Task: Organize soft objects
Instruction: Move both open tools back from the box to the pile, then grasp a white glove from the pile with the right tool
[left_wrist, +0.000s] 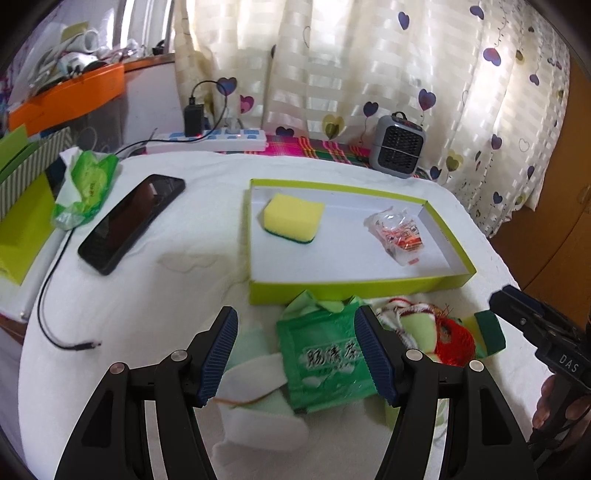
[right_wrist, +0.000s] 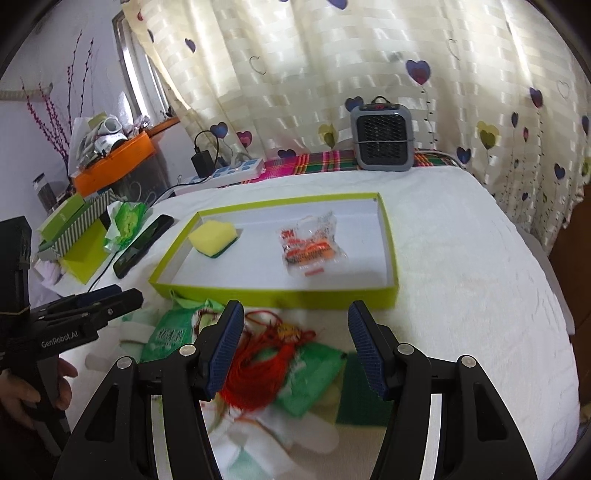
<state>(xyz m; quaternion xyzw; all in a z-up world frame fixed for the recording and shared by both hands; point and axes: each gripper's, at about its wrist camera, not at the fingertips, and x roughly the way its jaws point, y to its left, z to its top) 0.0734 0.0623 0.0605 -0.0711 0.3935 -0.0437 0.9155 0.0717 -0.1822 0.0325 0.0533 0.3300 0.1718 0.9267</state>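
- White pads (left_wrist: 258, 413), lower centre of the left view: soft, flat felt-like pieces lying loose on the white-covered counter (left_wrist: 147, 302). Likely very light and floppy; pinch an edge rather than the middle.
- Left tool (left_wrist: 295, 354), bottom of the left view: jaws wide, pads not pressing on anything. The green packet (left_wrist: 325, 365) lies between them.
- Green packet: thin crinkly plastic, probably slippery and light. It should crumple under the pads, so a grip across its flat body looks safest.
- Red thread (right_wrist: 255, 373), lower centre of the right view: a loose tangle, likely to snag and trail; take it at the thick bunch.
- Right tool (right_wrist: 295, 350), bottom of the right view: jaws wide, empty, over the red thread and a second green packet (right_wrist: 310, 373).
- Green sponge (left_wrist: 489, 330), lower right of the left view: springy, easy to squeeze across its sides.
- Tray (left_wrist: 354, 290), centre of both views: already holds a yellow sponge (left_wrist: 293, 218) at its left and an earplug bag (left_wrist: 400, 232) at its right, well apart, with bare floor between for the rest.
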